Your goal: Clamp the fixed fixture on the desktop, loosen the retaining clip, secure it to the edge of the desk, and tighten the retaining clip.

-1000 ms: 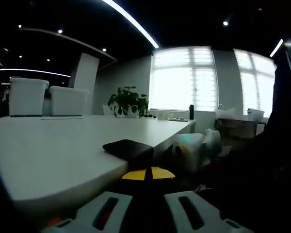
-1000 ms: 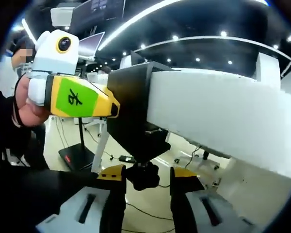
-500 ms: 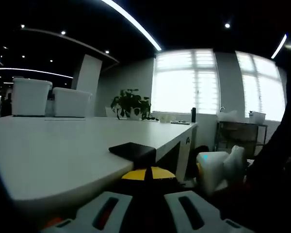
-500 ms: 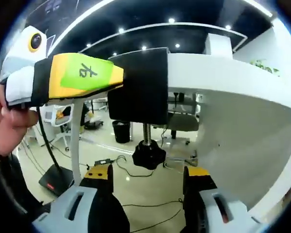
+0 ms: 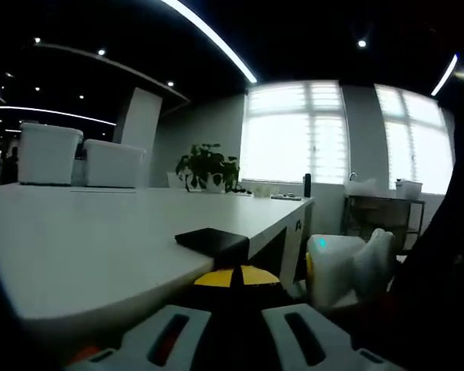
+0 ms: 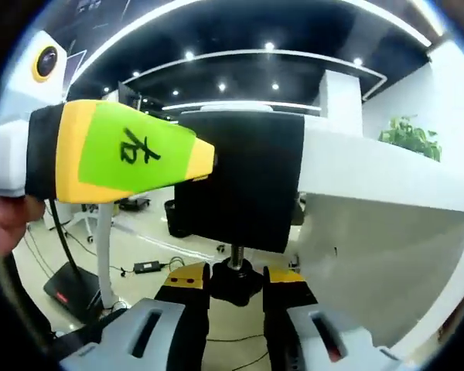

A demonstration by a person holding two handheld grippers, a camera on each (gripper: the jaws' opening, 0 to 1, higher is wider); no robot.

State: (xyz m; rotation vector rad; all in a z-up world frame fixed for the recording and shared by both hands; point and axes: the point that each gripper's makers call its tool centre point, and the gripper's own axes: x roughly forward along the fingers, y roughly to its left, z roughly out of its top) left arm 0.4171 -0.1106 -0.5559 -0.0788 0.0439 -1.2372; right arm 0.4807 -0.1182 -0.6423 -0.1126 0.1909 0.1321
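While the black clamp fixture (image 6: 240,189) hangs on the bench (image 6: 371,166) edge, mid frame in the right gripper view, our right gripper (image 6: 237,290) has its jaws pinched on the screw knob (image 6: 236,280) under it.

Over on the left of that same view we've got the left gripper (image 6: 100,151), yellow nose with a green label, touching the fixture's side, but we can't tell if its jaws are apart or together. In the left gripper view the fixture's top plate (image 5: 213,241) lies flat on the white bench (image 5: 85,239) near its edge, lower middle of the frame. Two white bins (image 5: 73,161) sit at the upper left, and a potted plant (image 5: 207,165) stands by the bright windows (image 5: 294,131) further back.
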